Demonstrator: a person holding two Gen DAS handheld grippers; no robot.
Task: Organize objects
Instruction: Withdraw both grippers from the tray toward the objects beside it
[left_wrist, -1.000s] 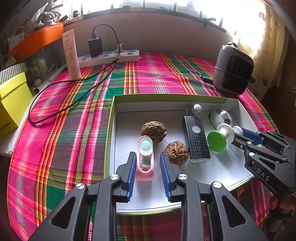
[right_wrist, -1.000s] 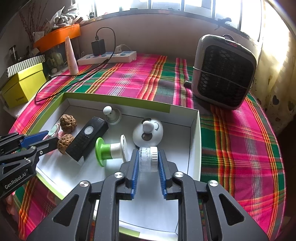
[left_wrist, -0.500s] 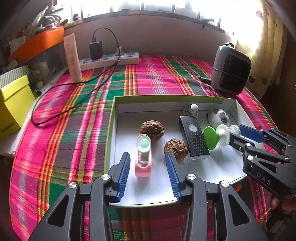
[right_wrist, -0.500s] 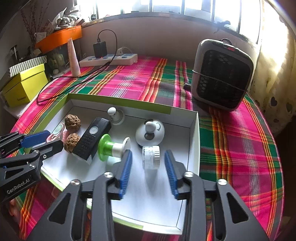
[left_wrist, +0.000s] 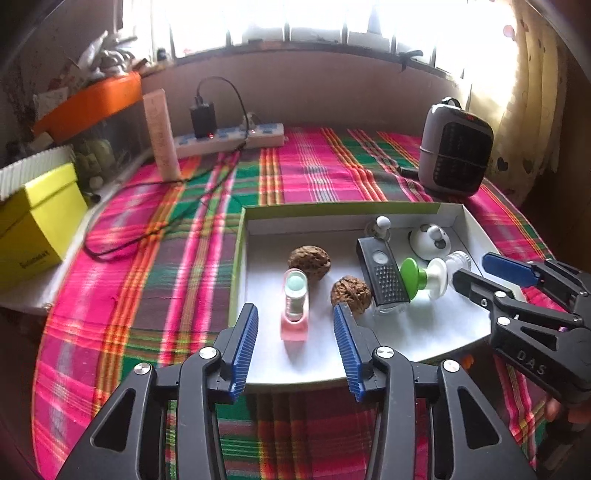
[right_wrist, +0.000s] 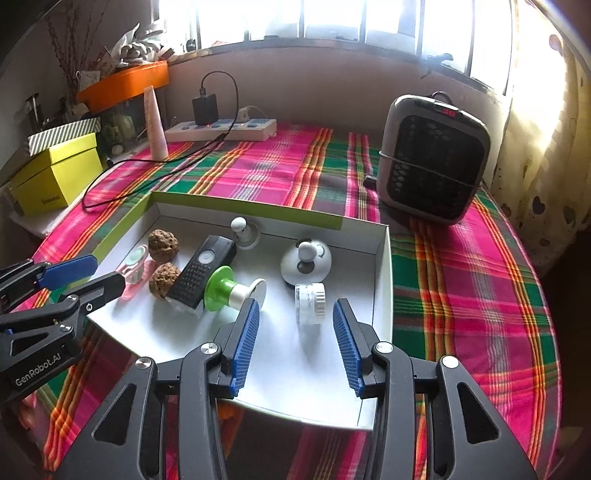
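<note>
A shallow white box (left_wrist: 258, 225) (right_wrist: 382, 280) with a green rim holds the objects. A pink holder (left_wrist: 294, 306) (right_wrist: 135, 264) lies just ahead of my open left gripper (left_wrist: 295, 339). Two walnuts (left_wrist: 308, 257) (left_wrist: 351, 290), a black remote (left_wrist: 382, 271) (right_wrist: 201, 271), a green-and-white spool (left_wrist: 421, 275) (right_wrist: 231, 291), a round white timer (left_wrist: 430, 240) (right_wrist: 306, 258) and a small white knob (left_wrist: 380, 225) (right_wrist: 242, 229) lie in it. A small white jar (right_wrist: 310, 302) lies on its side just ahead of my open right gripper (right_wrist: 295, 338) (left_wrist: 480, 273).
The box sits on a plaid tablecloth (left_wrist: 303, 166). A grey heater (right_wrist: 432, 158) stands at the back right, a power strip (left_wrist: 229, 138) with a charger and black cable at the back, a tall tube (left_wrist: 161, 134) beside it, and a yellow box (left_wrist: 35, 218) at the left.
Both grippers opened and pulled back. The left one let go of the pink holder, the right one let go of the white jar; both items now lie in the box.
</note>
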